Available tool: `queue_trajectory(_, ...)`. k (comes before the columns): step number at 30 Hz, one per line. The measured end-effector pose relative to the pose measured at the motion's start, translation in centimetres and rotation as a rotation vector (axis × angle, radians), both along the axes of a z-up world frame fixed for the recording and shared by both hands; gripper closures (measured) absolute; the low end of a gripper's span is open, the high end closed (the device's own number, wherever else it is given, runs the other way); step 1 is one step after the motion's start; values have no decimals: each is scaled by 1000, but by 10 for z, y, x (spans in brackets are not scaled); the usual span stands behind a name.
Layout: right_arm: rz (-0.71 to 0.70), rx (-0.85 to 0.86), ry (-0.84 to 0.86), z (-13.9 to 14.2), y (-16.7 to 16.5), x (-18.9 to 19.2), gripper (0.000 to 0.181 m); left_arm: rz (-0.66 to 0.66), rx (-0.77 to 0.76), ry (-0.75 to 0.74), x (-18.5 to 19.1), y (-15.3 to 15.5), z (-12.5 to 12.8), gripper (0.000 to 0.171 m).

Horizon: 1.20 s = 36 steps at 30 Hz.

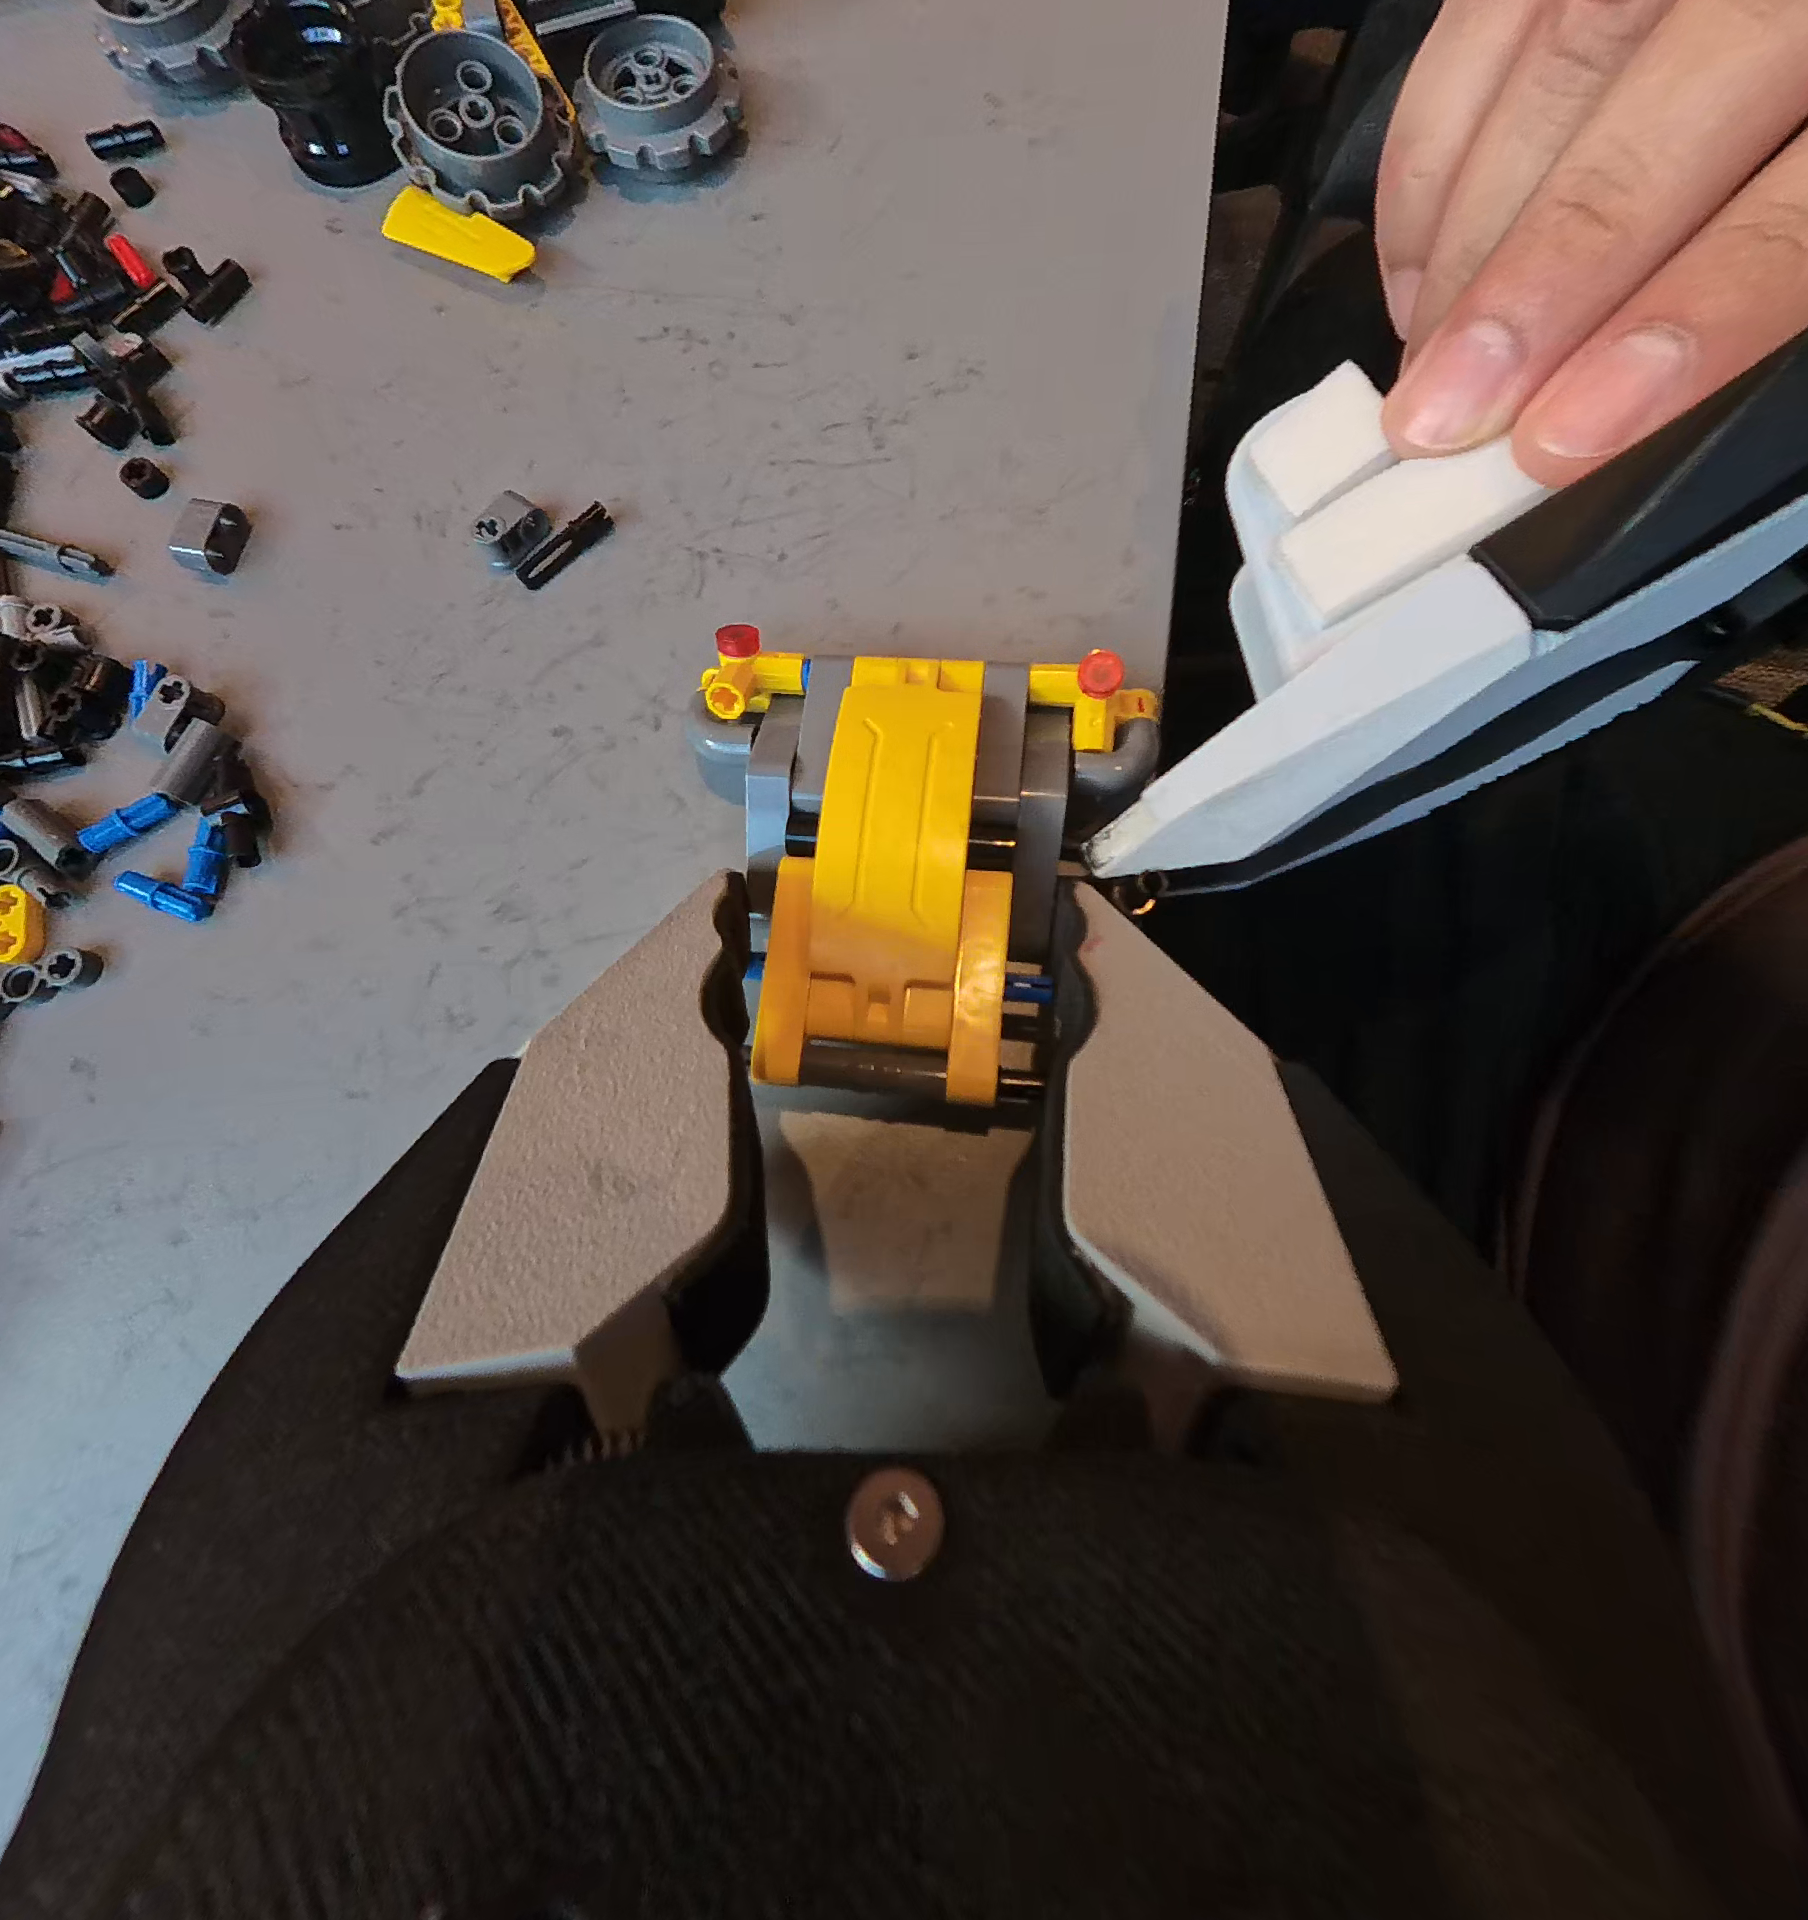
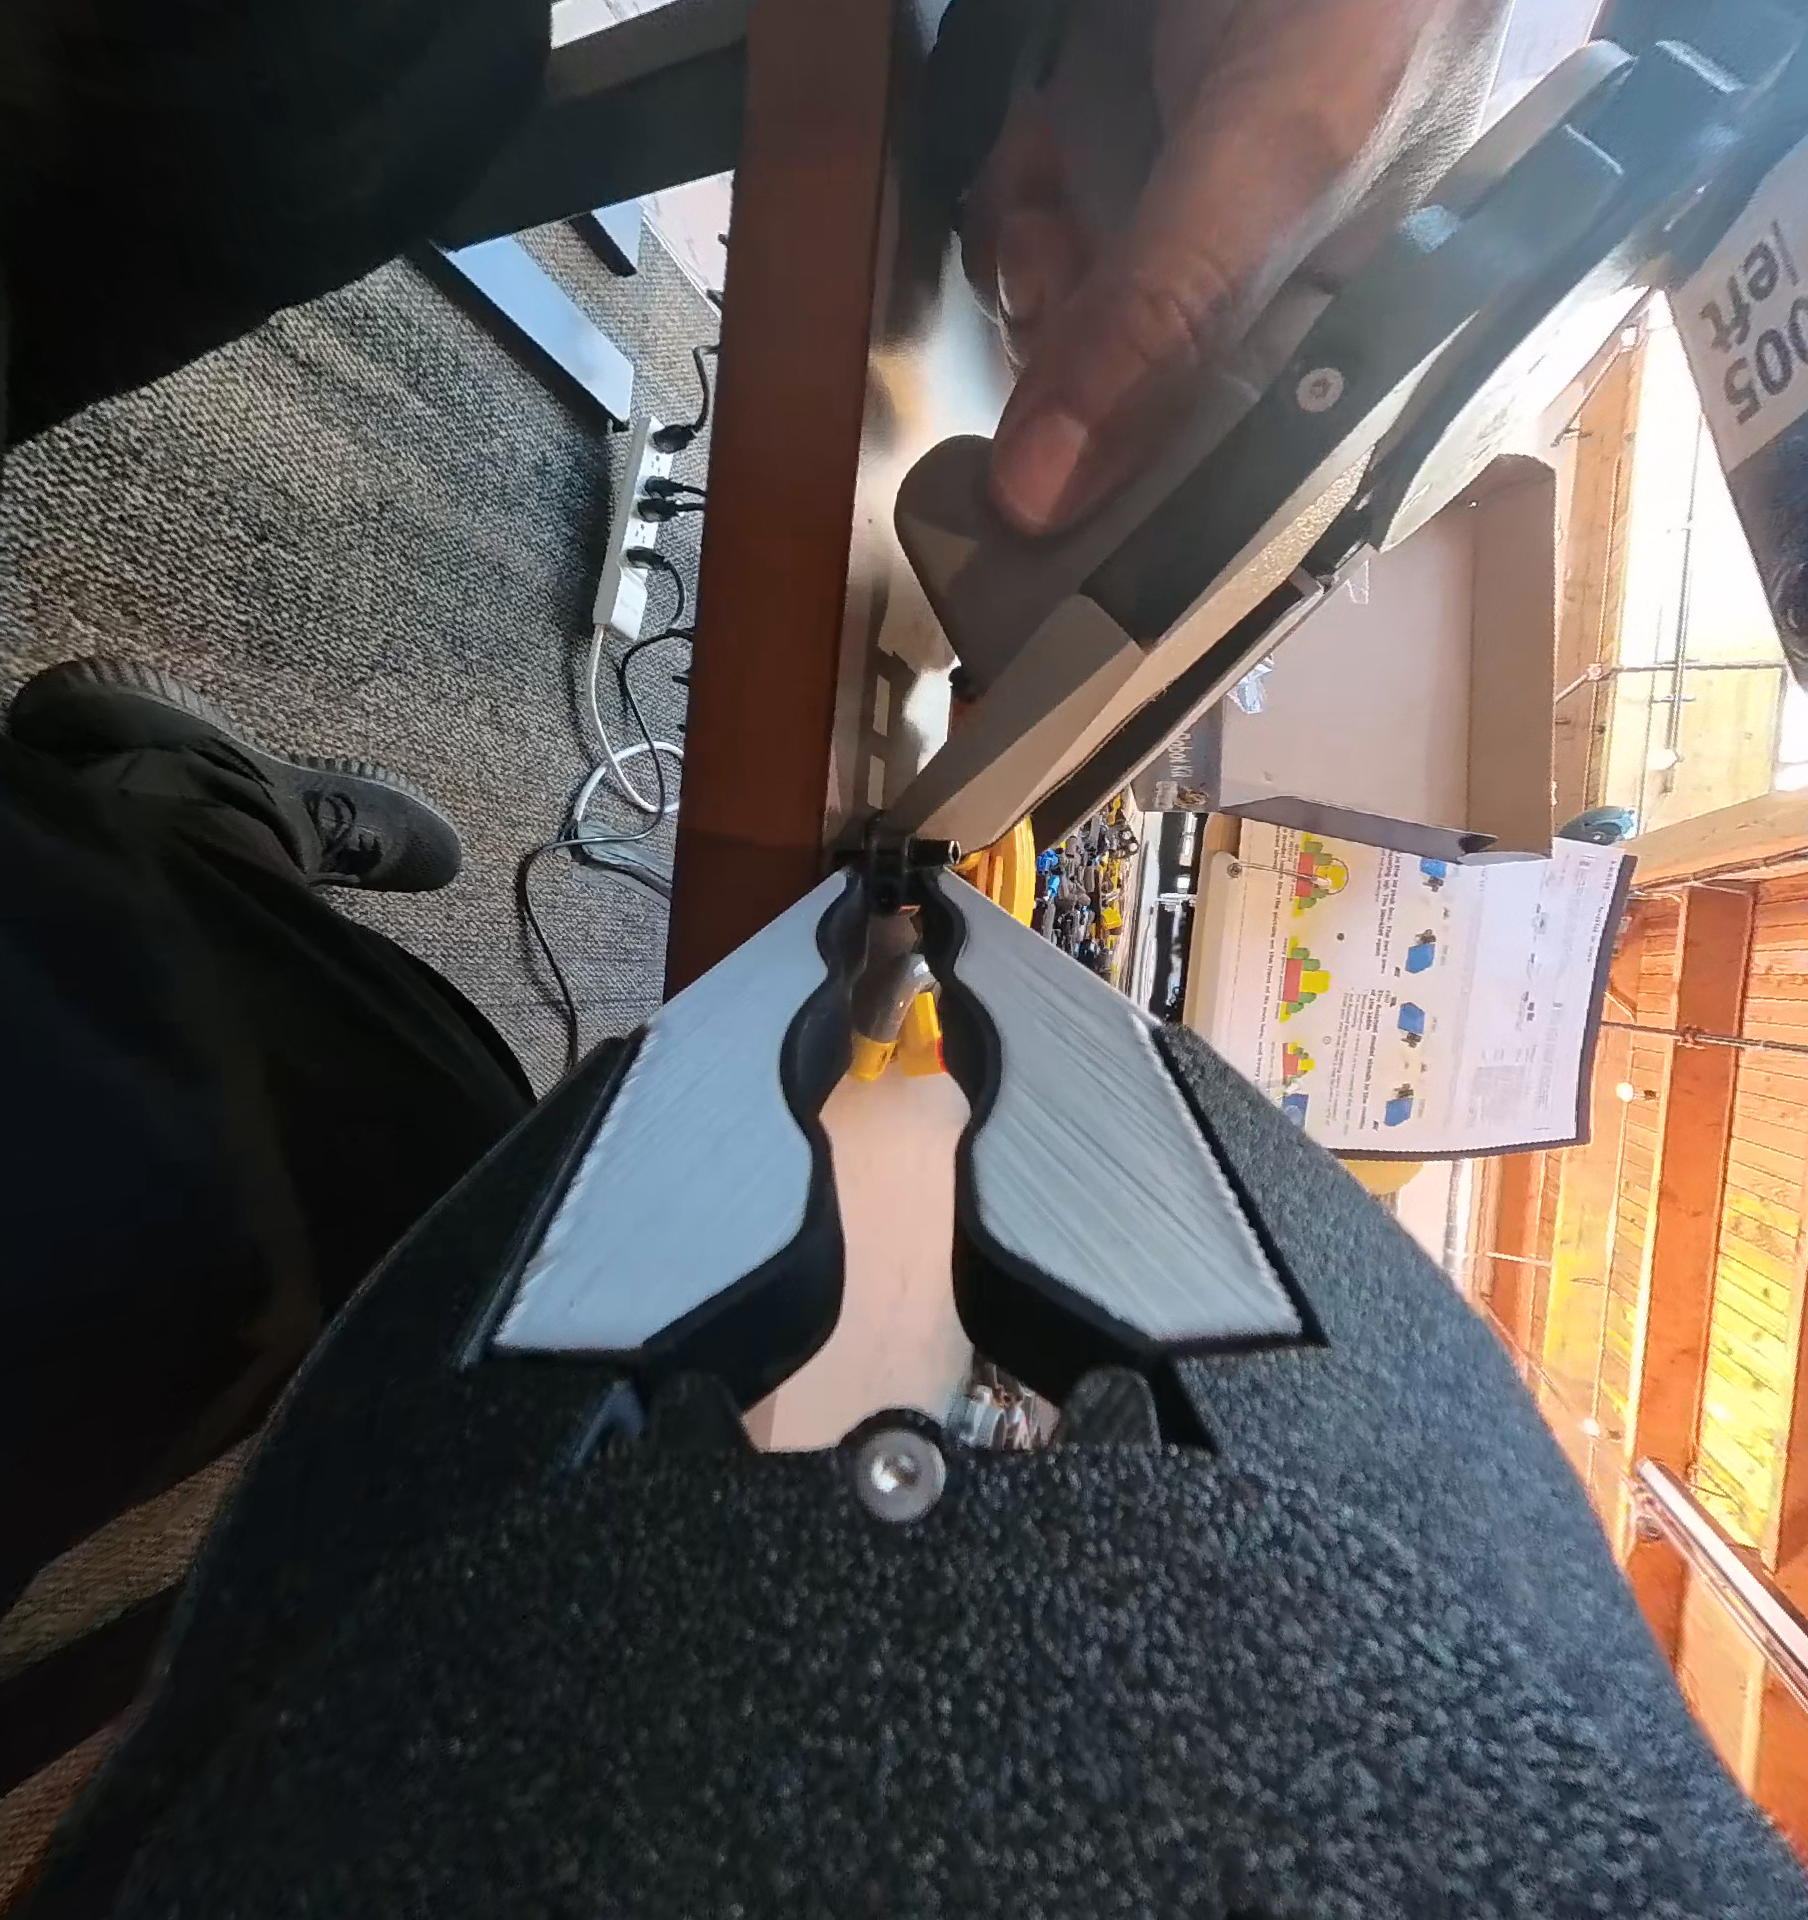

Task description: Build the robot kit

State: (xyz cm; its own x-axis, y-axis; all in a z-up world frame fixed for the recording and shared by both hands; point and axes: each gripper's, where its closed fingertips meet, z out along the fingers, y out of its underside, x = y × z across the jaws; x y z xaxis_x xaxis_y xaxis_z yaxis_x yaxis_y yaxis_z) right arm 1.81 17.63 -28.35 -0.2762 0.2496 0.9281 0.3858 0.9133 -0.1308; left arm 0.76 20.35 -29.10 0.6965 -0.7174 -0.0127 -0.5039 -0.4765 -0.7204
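My left gripper (image 1: pixel 900 904) is shut on a yellow and grey brick assembly (image 1: pixel 895 821) with two red studs, holding it over the grey table's right edge (image 1: pixel 1180 468). My right gripper (image 1: pixel 1113 847) comes in from the right, a hand (image 1: pixel 1565 229) on its body, with its tip against the assembly's right side. In the right wrist view my right gripper (image 2: pixel 892 883) is shut on a small black pin (image 2: pixel 884 857). The assembly (image 2: pixel 884 1013) shows just beyond its fingers. The left gripper (image 2: pixel 1139 665) and a hand (image 2: pixel 1108 260) are at upper right.
A pile of loose black, grey and blue parts (image 1: pixel 38 623) lies at the table's left. Grey wheel hubs (image 1: pixel 474 114) and a yellow panel (image 1: pixel 458 234) lie at the back. Beyond are an instruction sheet (image 2: pixel 1430 997), a cardboard box (image 2: pixel 1399 675), a wooden table leg (image 2: pixel 775 520) and a power strip (image 2: pixel 640 520). The yellow panel (image 1: pixel 458 234) sits 15 centimetres or so from the ends of my left fingers.
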Motion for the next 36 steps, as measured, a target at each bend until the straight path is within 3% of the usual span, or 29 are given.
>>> queue_trajectory(36,5,-2,14,0,3,2,175,-21,-64,-41,-2,-7,3,112)
